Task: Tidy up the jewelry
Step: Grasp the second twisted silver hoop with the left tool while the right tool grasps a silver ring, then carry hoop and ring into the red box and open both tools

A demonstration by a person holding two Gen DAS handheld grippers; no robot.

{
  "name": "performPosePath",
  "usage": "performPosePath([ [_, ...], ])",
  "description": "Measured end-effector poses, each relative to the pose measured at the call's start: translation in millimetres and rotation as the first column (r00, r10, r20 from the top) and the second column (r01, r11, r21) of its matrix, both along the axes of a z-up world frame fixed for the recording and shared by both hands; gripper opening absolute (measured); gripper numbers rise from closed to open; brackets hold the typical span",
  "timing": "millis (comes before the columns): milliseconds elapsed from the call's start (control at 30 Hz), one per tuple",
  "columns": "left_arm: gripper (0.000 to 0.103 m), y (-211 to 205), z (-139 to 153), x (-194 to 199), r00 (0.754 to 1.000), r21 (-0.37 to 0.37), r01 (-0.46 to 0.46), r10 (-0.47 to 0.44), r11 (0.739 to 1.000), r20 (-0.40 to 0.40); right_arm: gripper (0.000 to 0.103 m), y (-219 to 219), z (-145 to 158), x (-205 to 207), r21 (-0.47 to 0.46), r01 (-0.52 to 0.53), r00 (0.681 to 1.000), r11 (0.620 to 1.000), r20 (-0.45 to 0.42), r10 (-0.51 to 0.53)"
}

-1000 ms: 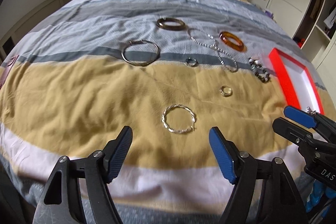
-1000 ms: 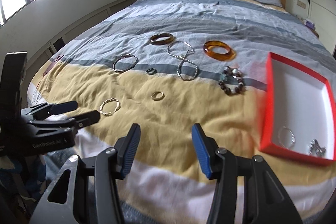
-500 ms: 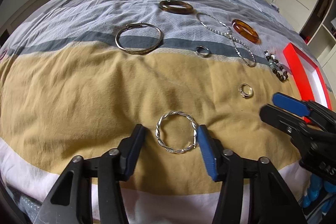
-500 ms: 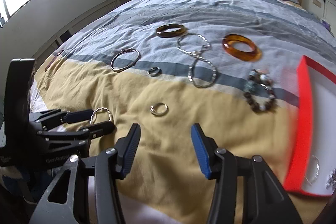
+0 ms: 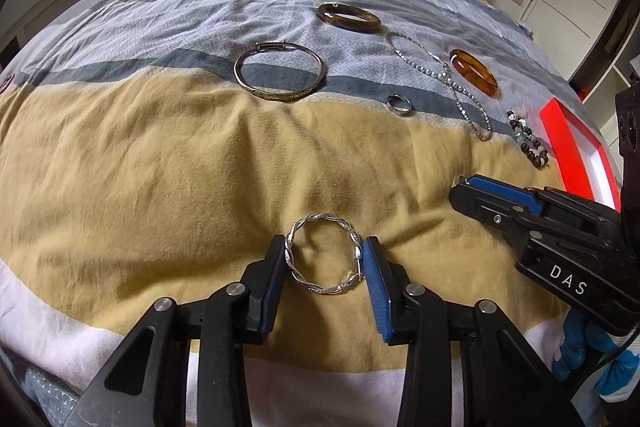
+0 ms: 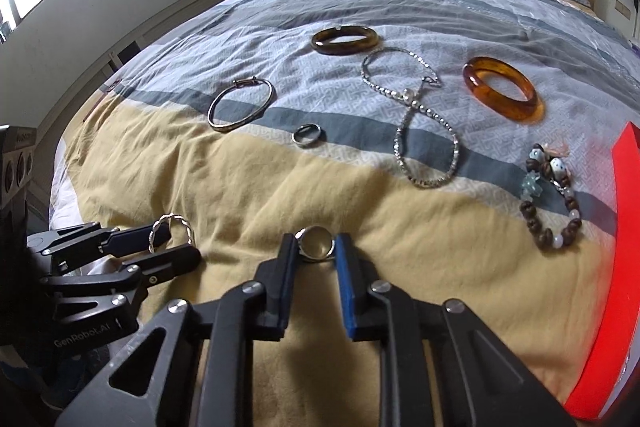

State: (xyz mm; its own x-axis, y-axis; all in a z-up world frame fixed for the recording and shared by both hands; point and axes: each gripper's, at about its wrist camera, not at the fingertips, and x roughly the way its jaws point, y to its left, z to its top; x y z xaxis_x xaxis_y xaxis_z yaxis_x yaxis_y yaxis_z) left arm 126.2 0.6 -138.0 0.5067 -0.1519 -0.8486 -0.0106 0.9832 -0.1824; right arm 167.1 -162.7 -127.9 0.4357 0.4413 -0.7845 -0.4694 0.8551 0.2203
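Surface: striped bedspread [image 5: 160, 187] on a bed, soft and creased; I am working both tongs low over its yellow band.
Left gripper [image 5: 324, 263]: pads closed in on both sides of the twisted silver bangle [image 5: 324, 255], which lies flat on the cloth; I judge it pinched, not lifted.
Right gripper [image 6: 314, 251]: pads snug on either side of the small ring [image 6: 316, 247], which sits on the yellow cloth.
Risk: I may pinch cloth with the metal, or the thin bangle may tip and spring free as I lift; the ring is small and could slip out.
Beyond the tongs: dark band ring [image 6: 307, 135], then the plain bangle [image 6: 242, 105] left and the silver chain [image 6: 424, 131] right.
Right of the tongs: beaded bracelet [image 6: 554, 203] just beside the red box [image 6: 616, 259], in my path to it.
Farthest: amber bangle [image 6: 502, 93] and brown bangle [image 6: 345, 41].
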Motion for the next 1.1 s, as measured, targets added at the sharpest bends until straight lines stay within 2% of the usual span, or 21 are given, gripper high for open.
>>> performPosePath([
  [367,0.037,-1,26,-17,0.999,0.001,0.006,-0.006,1.000,0.048,0.018,-6,31,-24,0.017,-0.002,0.999,1.000,0.050,0.001],
  [633,0.037,-21,61,-43,0.994,0.007,0.033,-0.034,0.999,0.104,0.018,-40,65,-60,0.042,0.055,0.992,0.998,0.109,-0.060],
  [867,0.037,-68,86,-50,0.984,0.000,0.122,-0.121,0.993,0.132,0.018,-106,84,-92,0.066,0.164,0.974,0.984,0.150,-0.173],
  [1100,0.037,-146,97,-35,0.950,0.008,0.284,-0.282,0.959,0.135,0.018,-191,85,-103,0.057,0.310,0.936,0.949,0.158,-0.315],
])
